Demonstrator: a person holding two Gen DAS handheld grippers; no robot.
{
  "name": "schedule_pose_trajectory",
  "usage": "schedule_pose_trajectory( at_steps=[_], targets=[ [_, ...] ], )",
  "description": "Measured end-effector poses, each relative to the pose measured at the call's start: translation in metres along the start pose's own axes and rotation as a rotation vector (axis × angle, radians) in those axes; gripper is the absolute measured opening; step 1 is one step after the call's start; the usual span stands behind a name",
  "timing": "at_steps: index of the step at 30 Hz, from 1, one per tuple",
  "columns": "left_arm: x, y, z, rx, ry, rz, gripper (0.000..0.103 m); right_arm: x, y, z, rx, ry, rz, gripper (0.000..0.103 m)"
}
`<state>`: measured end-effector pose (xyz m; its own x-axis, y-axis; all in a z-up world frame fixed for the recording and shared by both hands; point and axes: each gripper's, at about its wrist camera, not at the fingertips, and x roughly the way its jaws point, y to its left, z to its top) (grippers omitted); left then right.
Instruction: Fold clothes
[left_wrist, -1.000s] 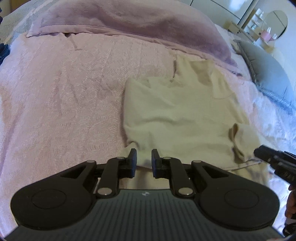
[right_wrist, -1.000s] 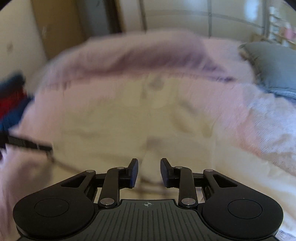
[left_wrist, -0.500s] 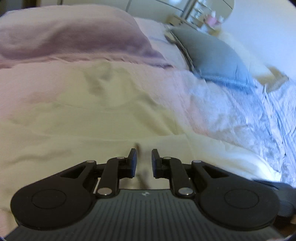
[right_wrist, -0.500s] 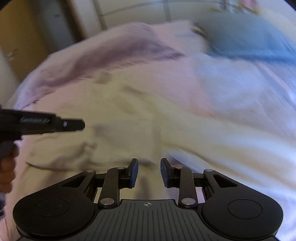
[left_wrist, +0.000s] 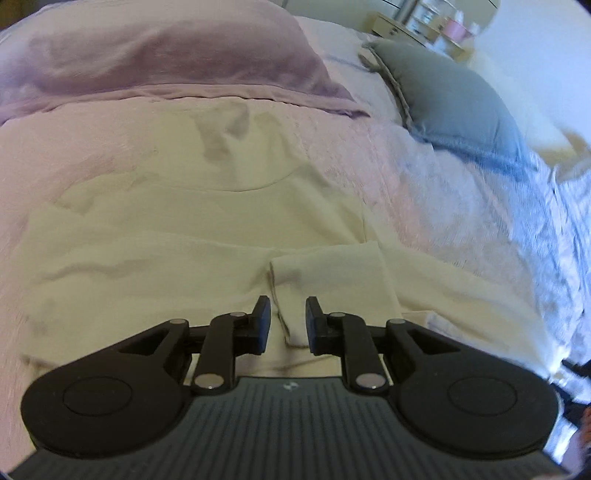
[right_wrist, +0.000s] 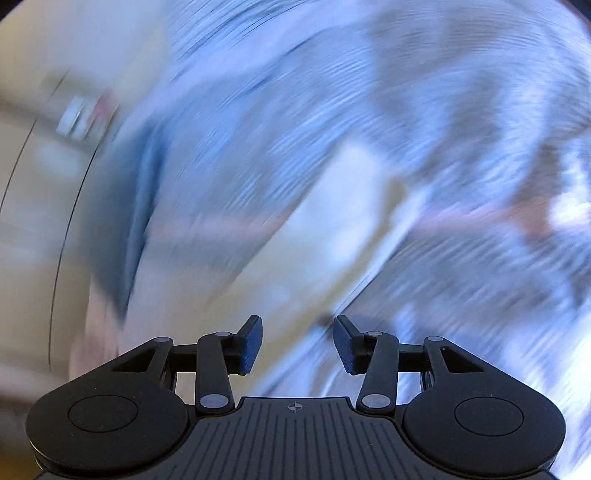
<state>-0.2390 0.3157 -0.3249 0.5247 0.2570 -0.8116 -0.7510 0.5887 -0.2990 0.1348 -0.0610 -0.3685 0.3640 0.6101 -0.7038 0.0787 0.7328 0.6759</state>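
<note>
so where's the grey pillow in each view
Left wrist: grey pillow upper right, on the bed beyond the cream top.
Right wrist: badly blurred; a grey-blue streak at left may be it, cannot tell.
Shared landmark: the pale striped sheet, right in the left view, across the right view.

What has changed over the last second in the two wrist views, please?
The right tongs have just been opening, with nothing between them, and have swung off the cream garment towards the blue-white bedding, rolling over. The left tongs have just opened slightly, empty, and shifted to the folded sleeve. The garment, purple blanket and grey pillow stayed put.
</note>
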Motion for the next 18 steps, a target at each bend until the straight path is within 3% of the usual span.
schedule_pose_trajectory(
  at_steps=[6,7,8,10,13,15,18],
  targets=[
    [-0.017,0.021,-0.008,-0.096,-0.011,0.021,0.015,0.017,-0.034,0.018,0.262,-0.05,-0.022,0.044],
    [-0.021,0.027,-0.009,-0.108,-0.016,0.026,0.015,0.018,-0.034,0.019,0.283,-0.058,-0.024,0.019],
    [-0.027,0.033,-0.011,-0.123,-0.022,0.031,0.015,0.017,-0.026,0.021,0.257,-0.071,-0.034,0.004],
    [-0.042,0.049,-0.013,-0.163,-0.043,0.039,0.015,0.011,0.003,0.02,0.096,-0.117,-0.085,0.002],
    [-0.067,0.078,-0.018,-0.242,-0.073,0.056,0.015,0.002,0.089,-0.008,-0.338,-0.176,-0.083,0.002],
    [-0.084,0.102,-0.025,-0.309,-0.087,0.064,0.015,-0.002,0.153,-0.052,-0.628,-0.171,0.004,0.002],
    [-0.106,0.133,-0.038,-0.407,-0.099,0.066,0.015,-0.007,0.236,-0.162,-1.031,-0.106,0.21,0.002]
  ],
)
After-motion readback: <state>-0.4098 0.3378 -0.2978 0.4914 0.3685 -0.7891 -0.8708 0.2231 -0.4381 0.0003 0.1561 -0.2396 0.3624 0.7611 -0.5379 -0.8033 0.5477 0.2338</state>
